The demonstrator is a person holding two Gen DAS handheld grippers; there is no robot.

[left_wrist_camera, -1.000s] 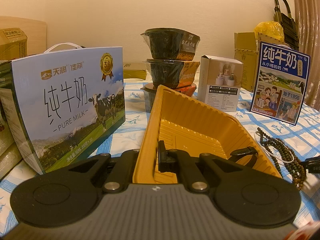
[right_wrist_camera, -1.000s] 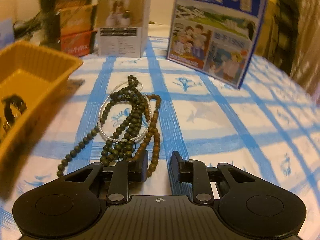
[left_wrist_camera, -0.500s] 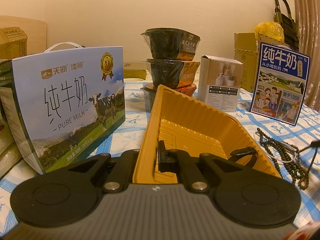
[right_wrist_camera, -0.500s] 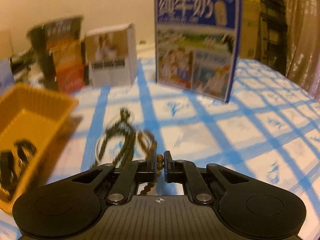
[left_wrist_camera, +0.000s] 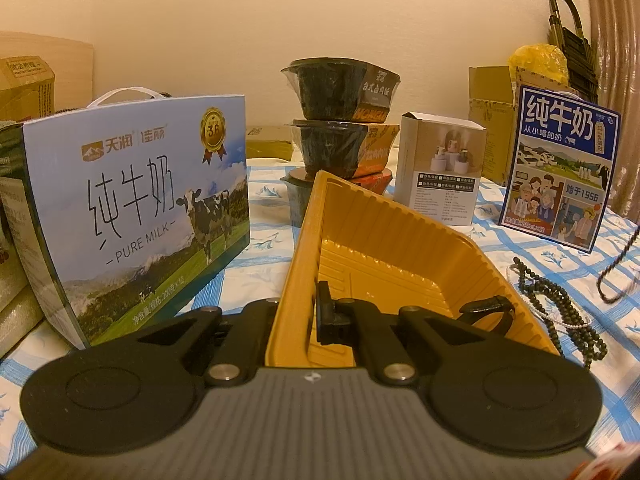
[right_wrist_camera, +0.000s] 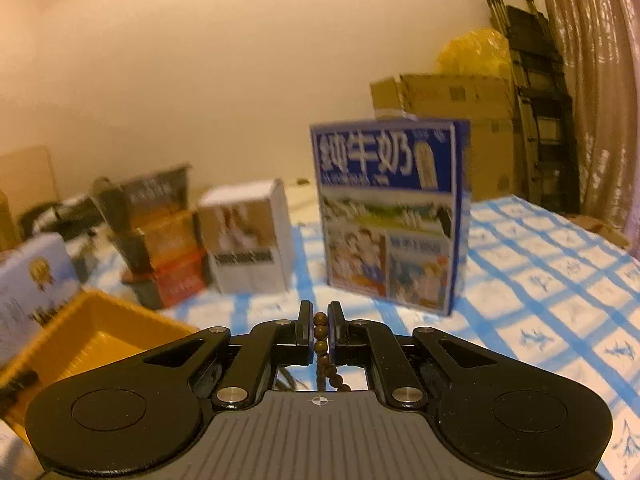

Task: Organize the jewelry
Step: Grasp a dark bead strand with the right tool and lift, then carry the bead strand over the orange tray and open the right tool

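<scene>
The yellow tray (left_wrist_camera: 384,248), its near wall clamped in the closed left gripper (left_wrist_camera: 298,312), holds one black bracelet (left_wrist_camera: 486,314). The right gripper (right_wrist_camera: 319,330) is closed on a brown bead strand (right_wrist_camera: 320,346), lifted off the table; green bead strands (left_wrist_camera: 560,308) lie beside the tray. The strand is likely light, limp and prone to swinging; grip mid-strand.

A strand of small round brown wooden beads (right_wrist_camera: 320,344) hangs off the counter, pinched between the two black fingers of the right tool (right_wrist_camera: 319,330); its lower part droops out of sight behind the tool body. A long necklace of dark green round beads (left_wrist_camera: 560,304) lies coiled on the blue-checked cloth, tangled with a thin ring of tiny white pearl beads (left_wrist_camera: 532,300), just beside the ribbed yellow plastic tray (left_wrist_camera: 400,248). A black band-like piece (left_wrist_camera: 488,312) rests inside the tray against its right wall.
</scene>
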